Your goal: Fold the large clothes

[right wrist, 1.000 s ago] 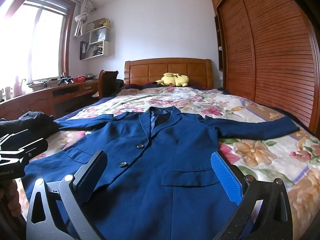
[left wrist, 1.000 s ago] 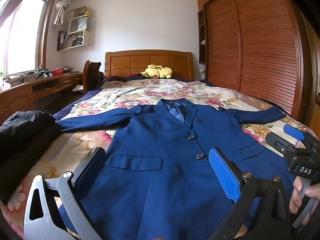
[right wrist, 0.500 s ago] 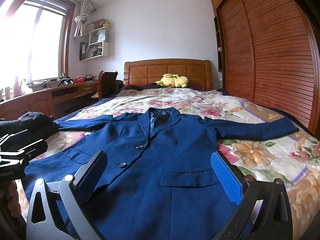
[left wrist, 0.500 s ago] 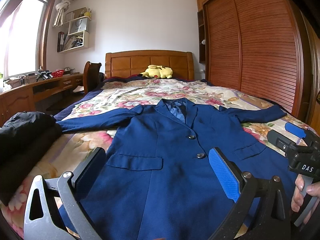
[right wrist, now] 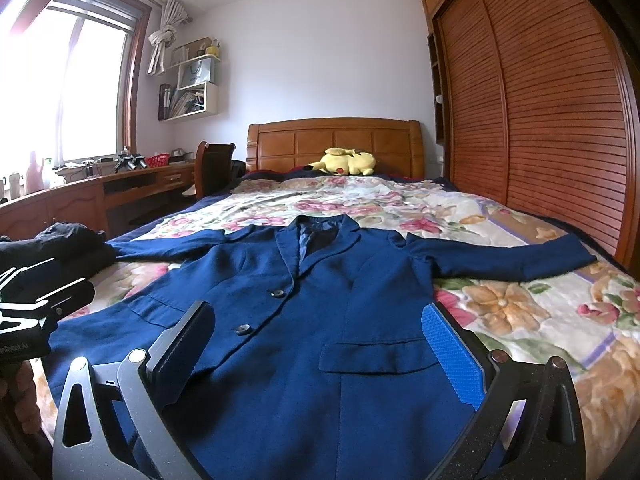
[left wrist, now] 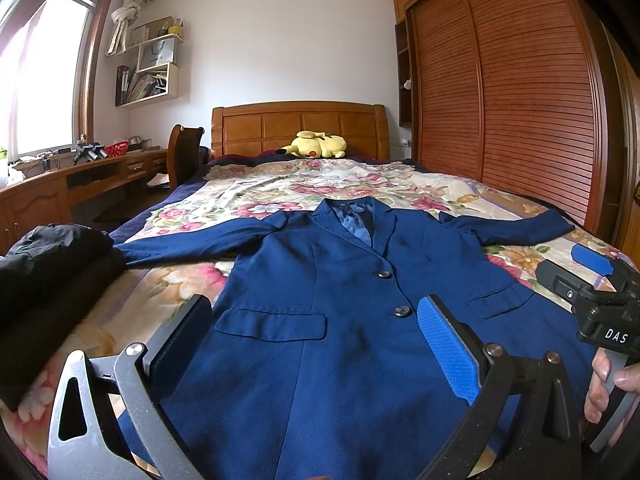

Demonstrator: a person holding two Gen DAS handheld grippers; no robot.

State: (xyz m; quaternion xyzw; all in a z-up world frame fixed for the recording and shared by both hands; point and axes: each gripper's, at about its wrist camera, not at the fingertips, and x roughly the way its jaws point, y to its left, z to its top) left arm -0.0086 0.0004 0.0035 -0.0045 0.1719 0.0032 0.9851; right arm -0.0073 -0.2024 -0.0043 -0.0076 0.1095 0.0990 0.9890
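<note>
A navy blue suit jacket (left wrist: 320,300) lies flat, front up and buttoned, on the floral bedspread (left wrist: 320,188), with both sleeves spread out to the sides. It also shows in the right wrist view (right wrist: 320,320). My left gripper (left wrist: 312,332) is open and empty, hovering above the jacket's lower left front near the pocket flap (left wrist: 272,324). My right gripper (right wrist: 320,340) is open and empty above the jacket's lower right front. The right gripper also shows at the right edge of the left wrist view (left wrist: 592,280).
A pile of dark folded clothing (left wrist: 44,280) lies on the bed's left edge. A yellow plush toy (left wrist: 316,146) rests by the wooden headboard (left wrist: 296,124). A wooden wardrobe (left wrist: 520,100) lines the right side. A desk (left wrist: 80,184) and chair stand on the left.
Both grippers have risen and drifted very slightly. The jacket has not moved and both grippers stay open.
</note>
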